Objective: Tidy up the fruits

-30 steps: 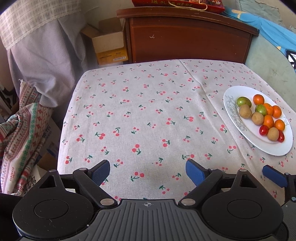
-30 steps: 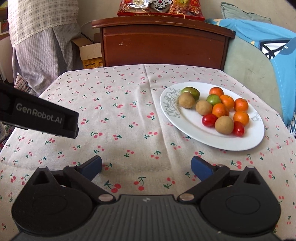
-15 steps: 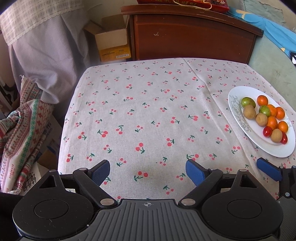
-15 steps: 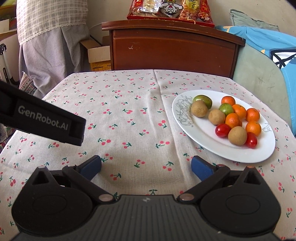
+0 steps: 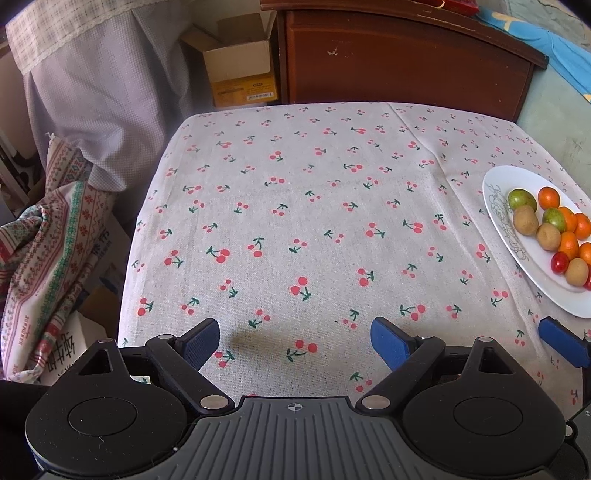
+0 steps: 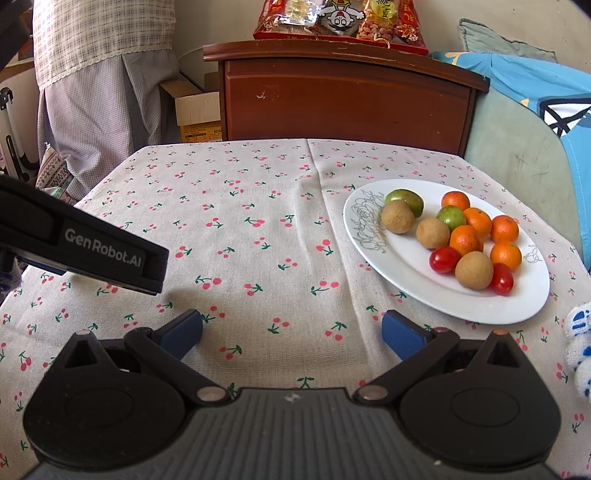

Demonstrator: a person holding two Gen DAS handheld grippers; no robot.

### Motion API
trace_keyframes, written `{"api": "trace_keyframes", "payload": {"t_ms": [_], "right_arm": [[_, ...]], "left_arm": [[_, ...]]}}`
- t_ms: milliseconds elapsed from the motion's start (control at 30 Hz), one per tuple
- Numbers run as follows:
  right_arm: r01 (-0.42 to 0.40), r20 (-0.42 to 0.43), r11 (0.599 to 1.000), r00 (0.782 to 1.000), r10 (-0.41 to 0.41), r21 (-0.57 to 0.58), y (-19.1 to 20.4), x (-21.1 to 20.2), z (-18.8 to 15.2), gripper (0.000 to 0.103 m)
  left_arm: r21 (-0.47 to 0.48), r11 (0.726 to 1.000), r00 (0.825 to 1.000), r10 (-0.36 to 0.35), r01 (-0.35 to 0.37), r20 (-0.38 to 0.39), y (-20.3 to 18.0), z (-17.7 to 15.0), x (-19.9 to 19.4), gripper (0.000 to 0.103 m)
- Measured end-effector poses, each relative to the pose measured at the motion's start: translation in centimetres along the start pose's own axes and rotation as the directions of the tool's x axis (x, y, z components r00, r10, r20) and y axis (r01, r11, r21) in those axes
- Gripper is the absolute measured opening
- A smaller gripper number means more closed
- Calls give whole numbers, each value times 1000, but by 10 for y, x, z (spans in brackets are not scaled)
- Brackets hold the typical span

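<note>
A white oval plate [image 6: 402, 269] at the table's right holds mixed fruit: several oranges [image 6: 466, 240], two green fruits [image 6: 405, 199], three brown round fruits [image 6: 474, 270] and two red tomatoes [image 6: 444, 259]. The plate also shows at the right edge of the left wrist view [image 5: 517, 243]. My right gripper [image 6: 291, 334] is open and empty, low over the cloth, near the plate's front left. My left gripper [image 5: 295, 339] is open and empty over the table's front middle. Its body [image 6: 85, 243] shows at the left of the right wrist view.
A cherry-print cloth [image 5: 314, 206] covers the table. A wooden cabinet [image 6: 343, 96] stands behind it with snack bags [image 6: 340, 18] on top. A cardboard box [image 5: 236, 62] and hanging fabric [image 5: 92, 85] are at the back left. A patterned cloth [image 5: 44, 236] lies beyond the left edge.
Both grippers have drawn back and risen a little, so the table and plate look farther off. Both stay open and the fruit has not moved.
</note>
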State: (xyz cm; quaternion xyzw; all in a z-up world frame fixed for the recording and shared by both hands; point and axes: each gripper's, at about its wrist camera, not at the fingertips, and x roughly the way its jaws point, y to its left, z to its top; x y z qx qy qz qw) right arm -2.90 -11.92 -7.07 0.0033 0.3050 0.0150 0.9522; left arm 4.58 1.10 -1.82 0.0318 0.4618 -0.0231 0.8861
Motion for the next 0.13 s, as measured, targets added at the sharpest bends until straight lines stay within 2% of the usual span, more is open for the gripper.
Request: {"api": "trace_keyframes", "payload": {"t_ms": [133], "right_arm": [[0, 0, 1000, 1000, 0, 0, 0, 0, 0, 102]], "left_arm": [[0, 1000, 1000, 13, -13, -3, 1, 1, 4, 91]]}}
